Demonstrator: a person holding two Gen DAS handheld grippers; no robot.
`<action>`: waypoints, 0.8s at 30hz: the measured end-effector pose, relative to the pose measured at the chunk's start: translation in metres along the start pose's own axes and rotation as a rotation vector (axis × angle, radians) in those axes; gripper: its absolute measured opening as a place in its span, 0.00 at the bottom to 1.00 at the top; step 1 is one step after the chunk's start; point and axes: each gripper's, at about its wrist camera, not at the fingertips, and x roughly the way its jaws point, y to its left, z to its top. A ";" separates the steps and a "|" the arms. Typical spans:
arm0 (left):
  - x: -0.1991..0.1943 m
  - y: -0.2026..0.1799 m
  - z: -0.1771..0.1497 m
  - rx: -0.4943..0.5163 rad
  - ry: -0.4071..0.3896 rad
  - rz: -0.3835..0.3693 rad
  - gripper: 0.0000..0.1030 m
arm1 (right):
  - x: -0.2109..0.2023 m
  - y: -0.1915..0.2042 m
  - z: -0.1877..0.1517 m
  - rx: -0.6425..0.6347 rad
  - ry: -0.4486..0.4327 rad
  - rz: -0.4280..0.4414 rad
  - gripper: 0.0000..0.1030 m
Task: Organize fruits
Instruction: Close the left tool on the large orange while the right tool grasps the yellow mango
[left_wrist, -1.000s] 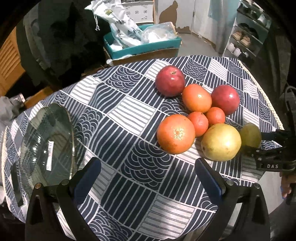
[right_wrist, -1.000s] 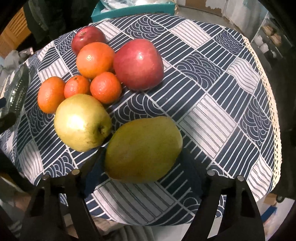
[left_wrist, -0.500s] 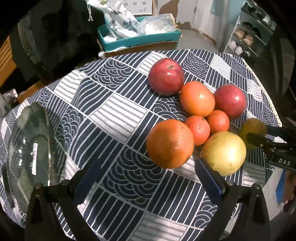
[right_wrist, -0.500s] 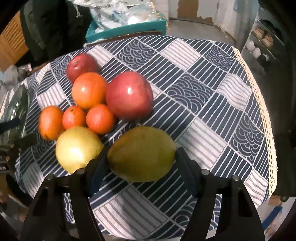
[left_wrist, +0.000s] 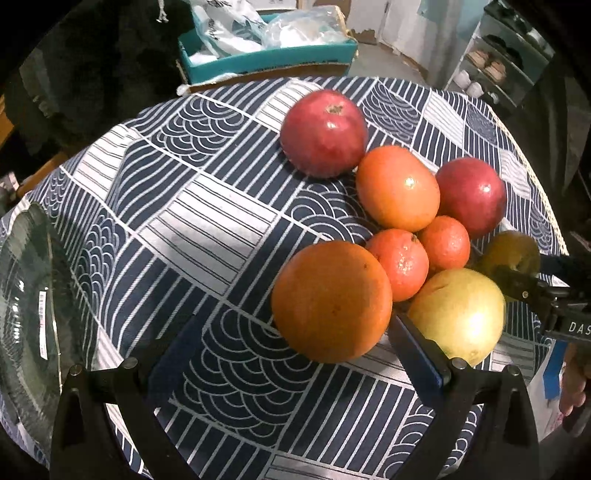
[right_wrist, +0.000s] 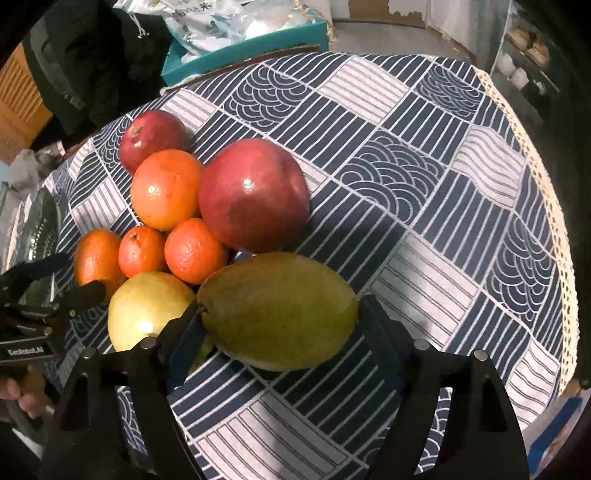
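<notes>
Patterned tablecloth (right_wrist: 436, 177) carries the fruit cluster near its right edge. The right gripper (right_wrist: 280, 325), jaws just reopened, straddles the green mango (right_wrist: 277, 310), long axis spanning finger to finger, unclamped. The left gripper (left_wrist: 295, 354), wide open, brackets the big orange (left_wrist: 330, 301).

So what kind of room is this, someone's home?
Probably a lived-in home, perhaps a dining corner used for storage. A round table with a navy-and-white patterned tablecloth holds loose fruit; behind it a teal cardboard box stuffed with plastic bags sits beside a metal shelf rack of shoes.
</notes>
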 end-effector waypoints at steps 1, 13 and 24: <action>0.002 0.000 -0.001 0.003 0.006 -0.002 0.99 | 0.001 0.001 0.000 0.004 0.003 0.000 0.79; 0.013 -0.003 0.004 0.027 0.013 -0.057 0.84 | 0.010 -0.016 -0.002 0.161 0.062 0.131 0.80; 0.007 -0.009 -0.001 0.058 0.017 -0.081 0.62 | 0.003 -0.008 -0.005 0.063 -0.001 0.007 0.80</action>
